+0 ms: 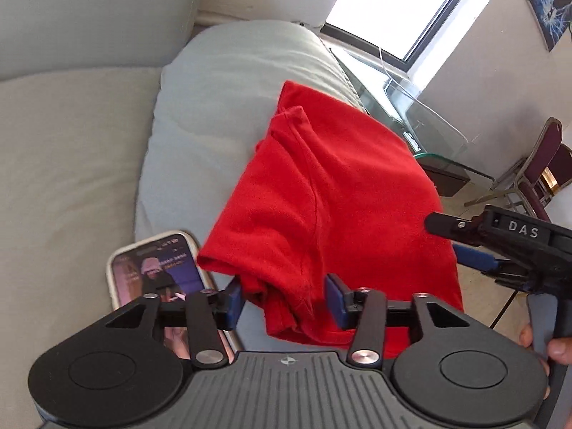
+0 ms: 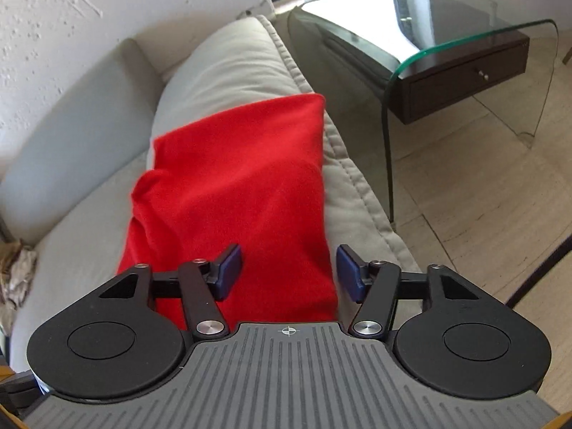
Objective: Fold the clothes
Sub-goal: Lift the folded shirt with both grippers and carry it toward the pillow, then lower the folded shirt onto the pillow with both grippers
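Red shirt lies folded on the sofa cushion, both grippers gaping empty at 6 o'clock; overhanging edge could slide floorward if nudged.

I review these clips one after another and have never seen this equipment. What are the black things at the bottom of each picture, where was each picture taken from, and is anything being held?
There is no robot here. A person holds two hand tools, each with two blue-padded jaws and a camera looking forward along them. One picture comes from the left gripper, the other from the right gripper, which also shows at the left view's edge with a hand on its handle. A folded red shirt lies on a pale sofa cushion. A phone lies beside it; a glass side table stands nearby. Both jaws stand open around the shirt's near end, so nothing is held.
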{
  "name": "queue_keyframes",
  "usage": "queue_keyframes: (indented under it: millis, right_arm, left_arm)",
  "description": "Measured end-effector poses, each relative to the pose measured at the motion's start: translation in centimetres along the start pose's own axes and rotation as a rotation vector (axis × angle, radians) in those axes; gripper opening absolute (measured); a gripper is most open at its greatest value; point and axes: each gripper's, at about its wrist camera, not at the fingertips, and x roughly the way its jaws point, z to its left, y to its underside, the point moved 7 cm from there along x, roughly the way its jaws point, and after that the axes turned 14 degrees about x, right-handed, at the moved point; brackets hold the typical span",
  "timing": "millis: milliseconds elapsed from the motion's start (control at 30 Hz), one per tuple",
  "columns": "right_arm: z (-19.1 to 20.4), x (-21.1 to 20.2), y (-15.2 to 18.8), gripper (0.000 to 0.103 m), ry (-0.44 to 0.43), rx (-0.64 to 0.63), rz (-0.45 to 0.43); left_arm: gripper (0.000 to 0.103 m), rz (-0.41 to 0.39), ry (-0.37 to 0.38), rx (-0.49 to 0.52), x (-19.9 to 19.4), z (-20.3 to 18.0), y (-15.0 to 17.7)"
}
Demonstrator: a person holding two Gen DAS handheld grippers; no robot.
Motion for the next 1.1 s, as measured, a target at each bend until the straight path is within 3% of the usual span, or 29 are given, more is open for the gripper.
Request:
queue_keyframes:
  millis: [67, 167, 233, 433, 833, 967, 1100]
  right_arm:
    - [-0.2, -1.9, 0.0, 0.067, -0.022, 0.001, -0.059]
    - [0.0, -4.2, 0.2, 0.070, -0.057, -0.016, -0.139]
    - [0.2, -5.7, 0.4, 0.071, -0.076, -0.030, -0.195]
    - [1.8, -8.3, 0.9, 0.072, -0.145, -0.022, -0.304]
    - [1.4, -10.6, 0.6, 0.074, -0.148, -0.062, -0.408]
    - [1.0, -10.3, 0.6, 0.074, -0.132, -0.043, -0.390]
    - [0.3, -10.6, 1.8, 0.074, -0.115, 0.001, -0.351]
  left_arm:
    - [0.065, -0.066, -0.062, 0.015, -1.9, 1.2, 0.0]
    - [0.067, -0.172, -0.204, -0.036, -4.1, 3.8, -0.3]
    - [0.068, -0.223, -0.234, -0.104, -4.2, 5.4, -0.3]
    - [0.066, -0.300, -0.255, -0.197, 0.7, 7.7, -1.5]
    - [0.065, -0.256, -0.231, -0.239, 6.9, 10.6, -3.4]
    - [0.067, -0.319, -0.334, -0.179, 3.5, 11.9, -6.1]
    - [0.072, -0.269, -0.369, -0.136, -0.4, 11.7, -5.0]
